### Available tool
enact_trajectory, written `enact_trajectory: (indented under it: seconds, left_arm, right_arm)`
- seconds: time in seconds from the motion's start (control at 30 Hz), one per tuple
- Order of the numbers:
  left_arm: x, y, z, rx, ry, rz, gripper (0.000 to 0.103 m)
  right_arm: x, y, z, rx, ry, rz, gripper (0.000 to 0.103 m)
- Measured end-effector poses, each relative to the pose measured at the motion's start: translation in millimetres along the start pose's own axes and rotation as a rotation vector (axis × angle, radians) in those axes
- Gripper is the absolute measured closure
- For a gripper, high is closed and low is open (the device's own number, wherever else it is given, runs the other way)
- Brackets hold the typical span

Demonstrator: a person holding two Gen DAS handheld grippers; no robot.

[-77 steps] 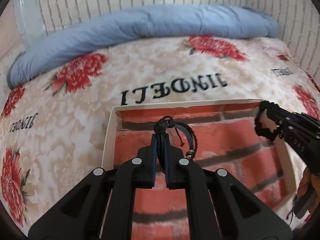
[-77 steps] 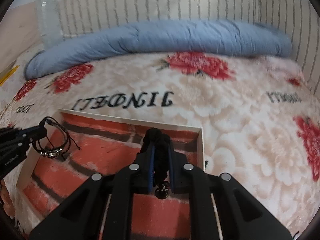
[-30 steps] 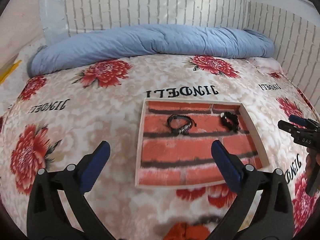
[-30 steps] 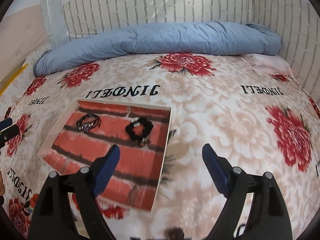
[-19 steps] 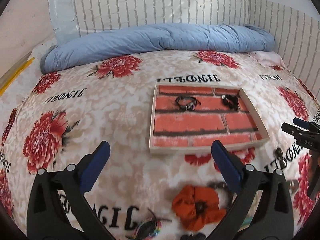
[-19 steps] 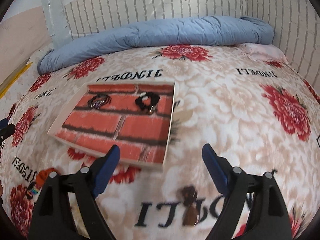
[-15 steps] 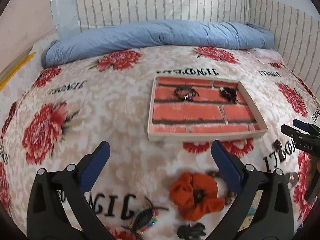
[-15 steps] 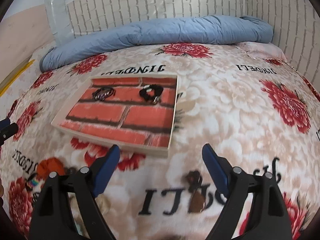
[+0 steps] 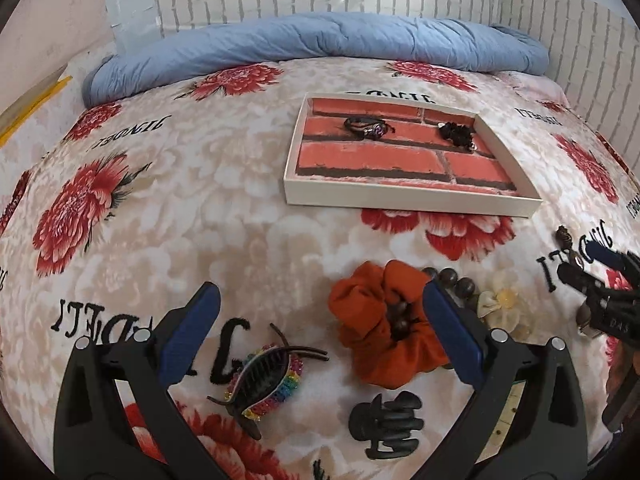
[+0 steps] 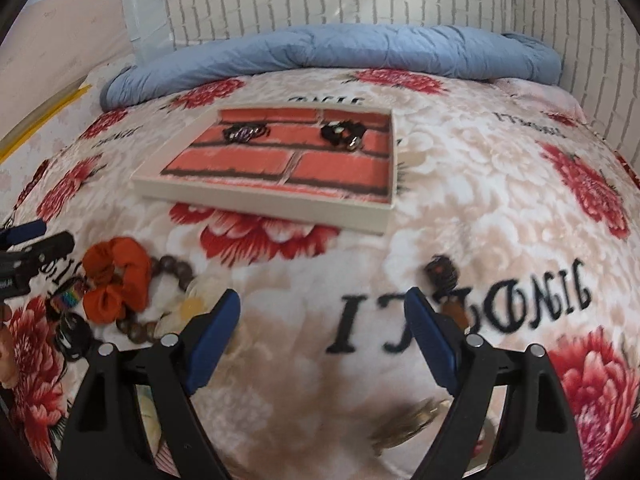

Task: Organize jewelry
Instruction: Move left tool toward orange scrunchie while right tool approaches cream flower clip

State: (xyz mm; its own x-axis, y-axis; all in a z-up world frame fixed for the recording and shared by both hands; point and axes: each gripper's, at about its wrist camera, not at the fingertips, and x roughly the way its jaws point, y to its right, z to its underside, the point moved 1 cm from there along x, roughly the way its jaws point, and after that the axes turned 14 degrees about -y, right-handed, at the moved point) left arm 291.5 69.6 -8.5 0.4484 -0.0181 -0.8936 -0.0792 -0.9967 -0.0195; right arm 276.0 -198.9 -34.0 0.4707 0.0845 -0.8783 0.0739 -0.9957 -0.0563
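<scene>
A shallow tray (image 9: 408, 199) (image 10: 260, 200) with a red brick-print floor lies on the flowered bedspread. In it rest a black cord bracelet (image 9: 366, 126) (image 10: 244, 133) and a black beaded bracelet (image 9: 456, 134) (image 10: 342, 134). My left gripper (image 9: 320, 300) is open and empty above an orange scrunchie (image 9: 384, 320) (image 10: 116, 280), a rainbow hair claw (image 9: 264, 376), a black hair claw (image 9: 386, 420) and a brown bead bracelet (image 9: 460, 284) (image 10: 172, 268). My right gripper (image 10: 322, 304) is open and empty, with a dark bead charm (image 10: 442, 274) beside its right finger.
A rolled blue quilt (image 9: 320, 40) lies along the white brick-pattern wall at the back. A cream flower piece (image 9: 498, 300) sits right of the scrunchie. A blurred brown item (image 10: 408, 420) lies low between my right fingers. Open bedspread stretches left of the tray.
Both grippers let go of their bracelets in the tray, opened wide and drew back and down. The scrunchie, hair claws and beads have come into view near the front.
</scene>
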Motion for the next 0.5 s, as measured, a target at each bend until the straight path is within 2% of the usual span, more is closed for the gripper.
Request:
enact_trajectory:
  seconds: [0.17,0.5]
  left_arm:
    - [12.6,-8.1,1.5,-0.017,-0.024,0.027,0.005]
    - [29.6,-1.7,3.8,0.01,-0.04,0.01,0.007]
  right_arm:
    - [13.2,-8.3,8.4,-0.002,-0.023,-0.008,0.02]
    - [23.3,-18.2,8.4,-0.017,-0.054,0.005,0.02]
